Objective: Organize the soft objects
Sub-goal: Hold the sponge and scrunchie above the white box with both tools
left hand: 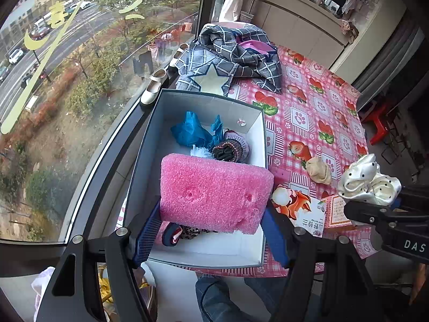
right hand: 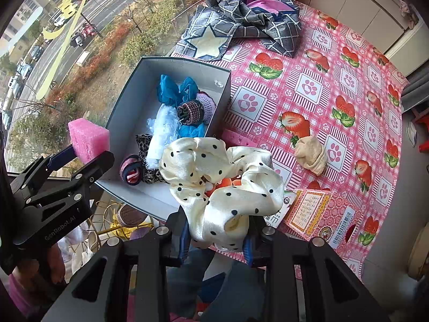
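While several soft items already lie in grey box point(right hand: 171, 75), task looks partly done: beige sock point(right hand: 312, 153) remains on tablecloth point(right hand: 335, 86) at 3 o'clock from box. My left gripper point(left hand: 211, 230) clamps pink sponge point(left hand: 214, 193) above box. My right gripper point(right hand: 217, 241) pinches polka-dot scrunchie point(right hand: 222, 179), at box's 5 o'clock corner.

White shoes point(left hand: 158, 86) on window sill; printed cartons point(right hand: 319, 214) on strawberry tablecloth point(right hand: 348, 86); red stool point(left hand: 378, 123) beyond
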A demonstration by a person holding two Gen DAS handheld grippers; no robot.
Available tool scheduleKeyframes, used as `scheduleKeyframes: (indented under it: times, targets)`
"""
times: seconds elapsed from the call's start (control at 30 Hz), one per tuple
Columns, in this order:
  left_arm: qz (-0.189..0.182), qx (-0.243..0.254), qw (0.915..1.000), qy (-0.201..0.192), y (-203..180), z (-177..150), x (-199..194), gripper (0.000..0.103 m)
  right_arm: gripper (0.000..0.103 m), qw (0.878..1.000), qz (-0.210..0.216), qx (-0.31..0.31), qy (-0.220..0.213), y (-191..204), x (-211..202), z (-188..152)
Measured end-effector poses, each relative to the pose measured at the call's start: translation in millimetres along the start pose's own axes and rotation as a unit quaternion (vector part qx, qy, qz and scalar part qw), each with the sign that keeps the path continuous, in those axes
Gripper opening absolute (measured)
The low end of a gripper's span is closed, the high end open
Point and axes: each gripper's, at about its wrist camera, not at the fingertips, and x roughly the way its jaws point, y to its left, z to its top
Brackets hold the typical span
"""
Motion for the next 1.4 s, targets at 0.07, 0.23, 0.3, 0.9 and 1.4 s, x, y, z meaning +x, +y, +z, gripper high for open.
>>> scheduleKeyframes:
  times: [0.07,0.23,0.3,0.9,1.4]
  targets:
    - [0.0,0.0,1.0,0.0,0.4,-0.2,-0.1,0.073,0.031,1.0,0.0,0.0,0.0,0.4,-0.2,-0.3]
    - [0.0,0.001,1.0,0.0,0.4,-0.5,0.0,0.073,0.031,1.0,0.0,0.001,0.0,0.1,-0.2,-0.1]
    - [-0.001,0.002,1.0,0.0,0.9,-1.2,-0.4,0.073,0.031,1.0,0.0,0.002,-0.001,0.5,-0.3,-0.1]
    - [0.0,-0.001,1.0,0.003,4.6,-1.8,1.0,0.073,0.032,1.0,0.0,-0.001,0.003,3.4,1.5,0.1]
    - [0.004,-0.011,0.9998,0.014,11.7,2.4,9.5,0.073,0.032,1.0,0.004,-0.003,0.013,7.4,9.4,7.1]
